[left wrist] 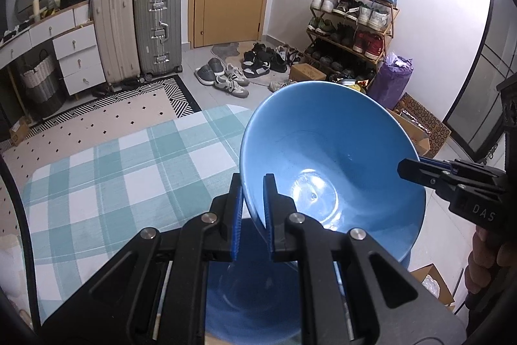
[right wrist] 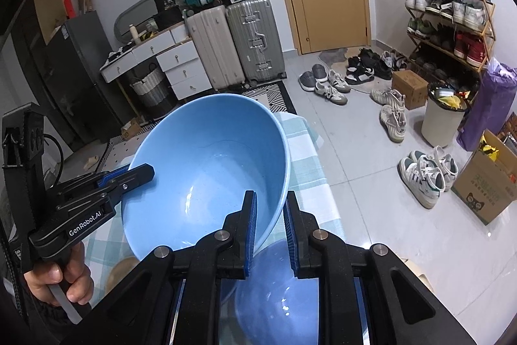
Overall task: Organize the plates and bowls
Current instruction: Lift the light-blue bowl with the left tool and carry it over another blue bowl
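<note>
A light blue bowl (left wrist: 332, 151) (right wrist: 206, 170) hangs tilted above the table, held by both grippers at opposite sides of its rim. My left gripper (left wrist: 252, 183) is shut on the near rim in the left wrist view, and it shows at the left (right wrist: 147, 173) of the right wrist view with a hand on its handle. My right gripper (right wrist: 271, 196) is shut on the rim's other side and shows at the right (left wrist: 404, 168) of the left wrist view. Under the held bowl sits a second blue bowl (left wrist: 252, 296) (right wrist: 284, 296), partly hidden by the grippers.
The table wears a green-and-white check cloth (left wrist: 113, 177) (right wrist: 307, 170). A tan round thing (right wrist: 122, 270) lies by the lower bowl. Beyond the table are a patterned rug (left wrist: 97, 125), suitcases (left wrist: 158, 28), loose shoes (right wrist: 326, 86), a shoe rack (left wrist: 352, 18), a bin (right wrist: 446, 118) and cardboard boxes (right wrist: 484, 183).
</note>
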`<state>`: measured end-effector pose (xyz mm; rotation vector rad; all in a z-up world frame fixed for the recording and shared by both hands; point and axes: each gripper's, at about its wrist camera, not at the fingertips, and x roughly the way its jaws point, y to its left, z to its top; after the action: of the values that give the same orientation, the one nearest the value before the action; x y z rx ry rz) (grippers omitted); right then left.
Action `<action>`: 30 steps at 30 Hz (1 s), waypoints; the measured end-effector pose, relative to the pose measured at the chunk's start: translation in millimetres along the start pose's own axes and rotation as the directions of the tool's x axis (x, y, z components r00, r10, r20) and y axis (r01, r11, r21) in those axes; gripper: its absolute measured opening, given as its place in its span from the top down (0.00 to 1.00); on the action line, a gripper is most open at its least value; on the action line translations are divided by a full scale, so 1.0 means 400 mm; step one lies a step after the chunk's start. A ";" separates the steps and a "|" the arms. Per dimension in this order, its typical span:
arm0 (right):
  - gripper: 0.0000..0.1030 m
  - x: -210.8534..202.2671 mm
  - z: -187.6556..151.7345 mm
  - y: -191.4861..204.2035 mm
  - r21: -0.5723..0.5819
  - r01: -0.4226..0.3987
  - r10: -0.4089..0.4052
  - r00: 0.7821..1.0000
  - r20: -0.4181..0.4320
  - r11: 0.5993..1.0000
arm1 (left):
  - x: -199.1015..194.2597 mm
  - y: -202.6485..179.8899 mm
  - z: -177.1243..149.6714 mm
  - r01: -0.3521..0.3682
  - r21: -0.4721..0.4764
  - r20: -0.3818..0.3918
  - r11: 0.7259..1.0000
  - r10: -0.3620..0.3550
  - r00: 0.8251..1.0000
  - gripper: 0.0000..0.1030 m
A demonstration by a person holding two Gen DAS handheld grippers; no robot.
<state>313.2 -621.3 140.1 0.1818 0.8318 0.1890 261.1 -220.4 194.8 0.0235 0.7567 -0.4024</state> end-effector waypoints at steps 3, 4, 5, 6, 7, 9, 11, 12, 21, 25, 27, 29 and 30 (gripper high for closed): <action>0.82 -0.023 -0.016 0.030 -0.014 -0.006 0.006 1.000 0.004 1.000 | -0.053 -0.001 -0.013 -0.009 -0.001 0.011 1.000 0.009 1.000 0.91; 0.82 -0.028 -0.020 0.037 -0.015 -0.009 0.009 1.000 0.005 1.000 | -0.077 -0.001 -0.020 -0.013 -0.003 0.016 1.000 0.013 1.000 0.91; 0.82 -0.038 -0.025 0.046 -0.017 -0.012 0.013 1.000 0.008 1.000 | -0.088 0.000 -0.022 -0.015 -0.004 0.019 1.000 0.015 1.000 0.91; 0.82 -0.042 -0.029 0.052 -0.020 -0.014 0.014 1.000 0.009 1.000 | -0.115 -0.001 -0.031 -0.020 -0.007 0.025 1.000 0.020 0.999 0.91; 0.82 -0.051 -0.036 0.061 -0.024 -0.015 0.015 1.000 0.013 1.000 | -0.131 -0.001 -0.037 -0.020 -0.009 0.030 1.000 0.020 0.999 0.91; 0.82 -0.063 -0.047 0.075 -0.031 -0.019 0.020 1.000 0.016 0.999 | -0.161 0.000 -0.051 -0.021 -0.016 0.037 1.000 0.022 0.999 0.91; 0.82 -0.074 -0.058 0.090 -0.035 -0.026 0.027 0.999 0.022 0.999 | -0.197 0.001 -0.069 -0.025 -0.022 0.044 0.999 0.026 0.999 0.91; 0.82 -0.082 -0.065 0.099 -0.038 -0.030 0.031 0.999 0.027 0.999 | -0.215 0.001 -0.078 -0.026 -0.026 0.047 0.999 0.027 0.999 0.91; 0.82 -0.102 -0.109 0.143 -0.063 -0.043 0.045 0.999 0.026 0.997 | -0.302 0.007 -0.145 -0.047 -0.039 0.053 0.998 0.049 0.997 0.91; 0.82 -0.097 -0.129 0.165 -0.076 -0.045 0.046 0.999 0.017 0.996 | -0.326 0.014 -0.170 -0.058 -0.045 0.058 0.997 0.061 0.996 0.91; 0.82 -0.090 -0.133 0.170 -0.080 -0.047 0.048 0.999 0.013 0.996 | -0.340 0.019 -0.185 -0.064 -0.048 0.058 0.997 0.067 0.996 0.91; 0.82 -0.081 -0.142 0.176 -0.085 -0.049 0.050 0.999 0.007 0.995 | -0.344 0.021 -0.195 -0.076 -0.046 0.056 0.996 0.078 0.995 0.91; 0.82 -0.076 -0.146 0.179 -0.087 -0.048 0.049 0.999 0.006 0.995 | -0.345 0.023 -0.200 -0.081 -0.046 0.055 0.996 0.083 0.995 0.91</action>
<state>242.7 -554.3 140.0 0.1212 0.8102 0.2694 121.0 -151.1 228.1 0.0020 0.7060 -0.3069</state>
